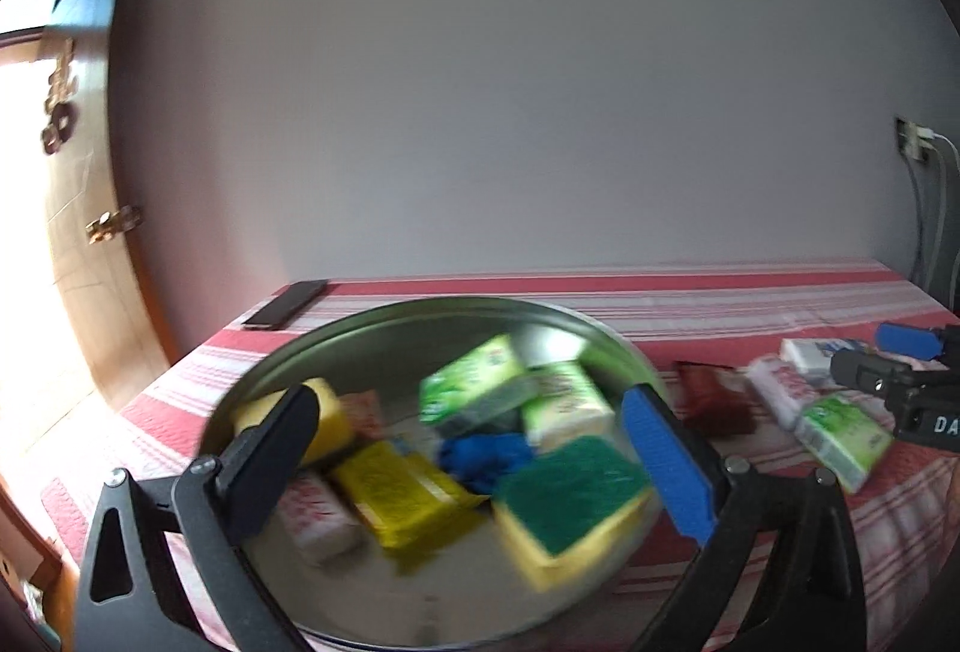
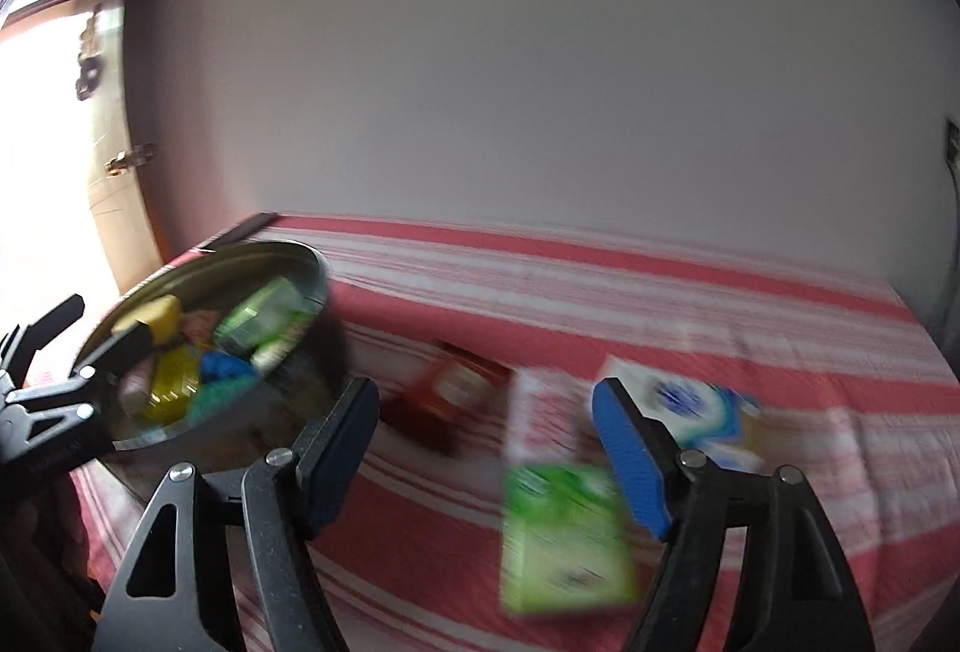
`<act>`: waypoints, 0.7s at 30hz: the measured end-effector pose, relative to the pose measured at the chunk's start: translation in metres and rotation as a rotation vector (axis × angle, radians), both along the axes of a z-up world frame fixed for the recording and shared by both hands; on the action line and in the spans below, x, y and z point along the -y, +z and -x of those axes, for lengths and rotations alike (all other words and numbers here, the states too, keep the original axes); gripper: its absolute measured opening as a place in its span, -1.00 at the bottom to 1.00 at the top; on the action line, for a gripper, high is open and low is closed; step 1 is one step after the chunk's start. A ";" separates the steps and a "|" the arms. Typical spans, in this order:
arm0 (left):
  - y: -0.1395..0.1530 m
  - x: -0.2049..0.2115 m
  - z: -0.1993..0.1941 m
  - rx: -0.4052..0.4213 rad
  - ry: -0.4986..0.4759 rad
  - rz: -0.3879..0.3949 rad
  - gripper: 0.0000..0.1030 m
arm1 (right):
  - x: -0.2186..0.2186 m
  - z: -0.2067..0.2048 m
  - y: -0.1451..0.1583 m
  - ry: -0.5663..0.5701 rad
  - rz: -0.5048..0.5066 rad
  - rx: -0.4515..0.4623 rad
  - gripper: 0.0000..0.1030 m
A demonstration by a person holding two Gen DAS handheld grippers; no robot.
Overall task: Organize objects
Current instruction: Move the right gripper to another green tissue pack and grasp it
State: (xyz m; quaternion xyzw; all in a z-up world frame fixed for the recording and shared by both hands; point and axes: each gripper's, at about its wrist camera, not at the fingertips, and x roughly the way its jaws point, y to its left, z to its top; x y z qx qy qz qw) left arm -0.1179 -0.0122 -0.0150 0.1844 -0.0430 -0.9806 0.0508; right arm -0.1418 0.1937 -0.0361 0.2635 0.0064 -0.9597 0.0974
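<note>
Red-and-white striped cloth (image 2: 600,280) covers the table in front of you, quilted and soft-looking, with a plain pale wall behind and a bright doorway at far left. A dark flat phone-like slab (image 1: 288,304) lies at the table's back left corner.

Furthest left among the task's things is the round metal bowl (image 1: 372,328), shiny and shallow, already well filled: a yellow sponge (image 1: 327,415) against its left wall, a crinkly yellow packet (image 1: 396,496), something crumpled and blue (image 1: 480,457) in the middle, green and cream packs (image 1: 474,388) towards the back, and a green-topped scouring sponge (image 1: 570,496) leaning on the near right rim. Your left gripper (image 1: 474,466) hangs over that bowl with its jaws spread wide and nothing between the pads, so I judge its drop-off finished.

To the right of the bowl, loose items remain on the cloth: a dark red glossy pouch (image 2: 450,394), a red-and-white pack (image 2: 540,412), a white box with a blue mark (image 2: 690,406), and nearest you a flat green pack (image 2: 558,538). Your right gripper (image 2: 480,448) is open wide, empty, and points towards this group; motion blur smears the details.

Sorting looks more than half done. Your next move, as I read it, is to line the right pads across the green pack's narrow sides, close gently since the wrapper looks soft, and carry it left to the bowl.
</note>
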 end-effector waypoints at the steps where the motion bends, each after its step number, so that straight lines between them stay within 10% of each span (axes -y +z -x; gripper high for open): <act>1: 0.000 -0.008 0.000 0.001 -0.018 0.008 0.99 | -0.010 -0.001 -0.003 -0.015 0.007 0.015 0.47; 16: -0.008 -0.072 0.024 0.049 -0.151 0.096 0.99 | -0.016 0.018 -0.045 -0.001 -0.112 0.236 0.47; 21: -0.010 -0.079 0.028 0.062 -0.173 0.111 0.99 | -0.016 0.022 -0.051 0.007 -0.137 0.275 0.06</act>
